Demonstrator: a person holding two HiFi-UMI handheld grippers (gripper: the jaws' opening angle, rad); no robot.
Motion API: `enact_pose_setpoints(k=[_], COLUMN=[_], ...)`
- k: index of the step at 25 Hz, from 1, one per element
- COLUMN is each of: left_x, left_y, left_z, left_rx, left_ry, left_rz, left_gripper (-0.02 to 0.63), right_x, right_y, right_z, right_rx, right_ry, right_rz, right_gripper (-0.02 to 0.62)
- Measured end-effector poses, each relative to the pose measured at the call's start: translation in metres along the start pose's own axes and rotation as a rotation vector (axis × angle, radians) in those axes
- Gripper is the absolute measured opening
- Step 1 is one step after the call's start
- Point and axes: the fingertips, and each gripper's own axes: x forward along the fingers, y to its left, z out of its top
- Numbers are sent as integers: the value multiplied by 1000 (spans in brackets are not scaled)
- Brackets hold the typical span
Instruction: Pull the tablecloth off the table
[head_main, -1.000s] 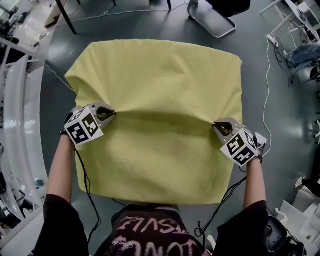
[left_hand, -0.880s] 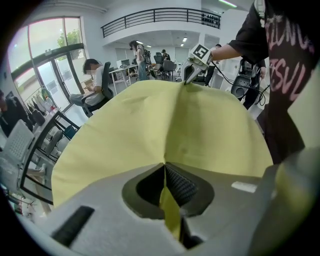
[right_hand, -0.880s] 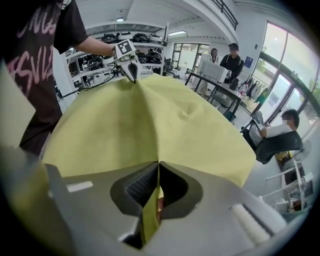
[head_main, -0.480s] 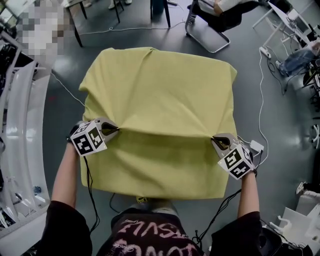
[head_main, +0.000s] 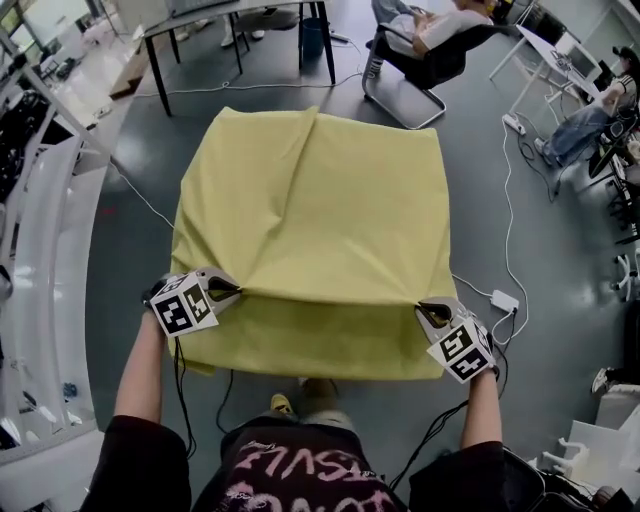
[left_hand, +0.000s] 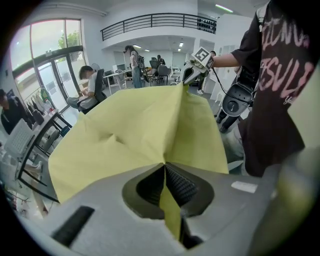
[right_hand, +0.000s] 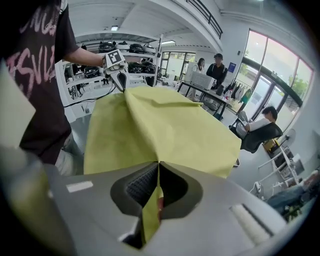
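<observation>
Both claws were clamped shut on the yellow tablecloth (head_main: 320, 200). The left claw (head_main: 232, 290) sat at the lower left of the head view and the right claw (head_main: 424, 308) at the lower right. Each gripper view showed a fold of fabric pinched tight betw. the ribbed pads, w/ a tail of cloth poking out behind.

The cloth filled the middle of the frame. A taut line ran across it from one claw to the other, and below that line a flap hung down toward the person's feet (head_main: 318, 393). Above the line it spread flat up to the top centre, w/ one long crease running to the far edge. Grey floor (head_main: 130, 200) showed on every side of it.

No view showed the worktop itself; if it was there, the cloth hid it completely, so I couldn't tell how much fabric rested on it.

Progress, as a judgement: grip secured on both sides, near part lifted and drawn toward the person, so the pull looked well under way but not done. The far half lay too flat to be hanging free, so it was prob. supported from below. Left to do: drag the rest clear of the far edge, keeping both claws level so the cloth doesn't skew or snag on a corner.
</observation>
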Motion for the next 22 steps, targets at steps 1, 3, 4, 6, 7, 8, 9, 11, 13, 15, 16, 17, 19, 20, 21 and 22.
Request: enact_pose_setpoints(k=[1, 3, 4, 6, 7, 8, 9, 11, 13, 15, 16, 17, 19, 20, 21, 22], left_x=[-5, -15, -19, -28, -33, -38, -43, -52, -62, -75, -81, -85, -92, -95, -98, -99], left_y=[-11, -31, -40, -56, -63, -71, -79, -97, -114, -130, -137, -144, -156, -162, -168, -173], left_z=[-2, -4, -5, -6, -7, -9, -10, -15, -21, -25, -26, -26, -28, -29, -31, -33], left_rx=[-2, -3, -2, 4, 4, 3, 3, 12, 18, 24, 28, 33, 35, 33, 31, 28], left_ry=[-8, -23, -32, -56, -71, -88, -104, -127, -131, -128, -130, -136, -150, -150, -146, -144], left_rz=[3, 9, 12, 28, 41, 53, 64, 79, 90, 99, 102, 104, 108, 110, 111, 113], left_gripper=[8, 8, 8, 8, 8, 8, 8, 8, 8, 8, 8, 8, 8, 8, 8, 8], right_x=[-9, -25, -32, -46, -53, -60, -66, -77, -87, -100, -107, -113, -124, -128, -132, -136], right_y=[11, 30, 39, 56, 65, 74, 84, 103, 124, 143, 152, 159, 170, 176, 180, 184], right_z=[-1, -3, -5, -5, -5, -5, -5, -5, -6, -5, -5, -4, -3, -3, -3, -3], right_rx=[6, 10, 11, 16, 23, 29, 32, 28, 23, 22, 24, 29, 44, 55, 65, 73], right_ry=[-1, 2, 6, 9, 7, 3, -1, -7, -8, -5, -8, -13, -27, -33, -39, -42], right_rz=[-4, -17, -24, -40, -49, -61, -73, -98, -113, -123, -128, -135, -150, -156, -161, -164], right_gripper=[15, 15, 15, 15, 15, 15, 15, 15, 15, 15, 15, 15, 15, 15, 15, 15])
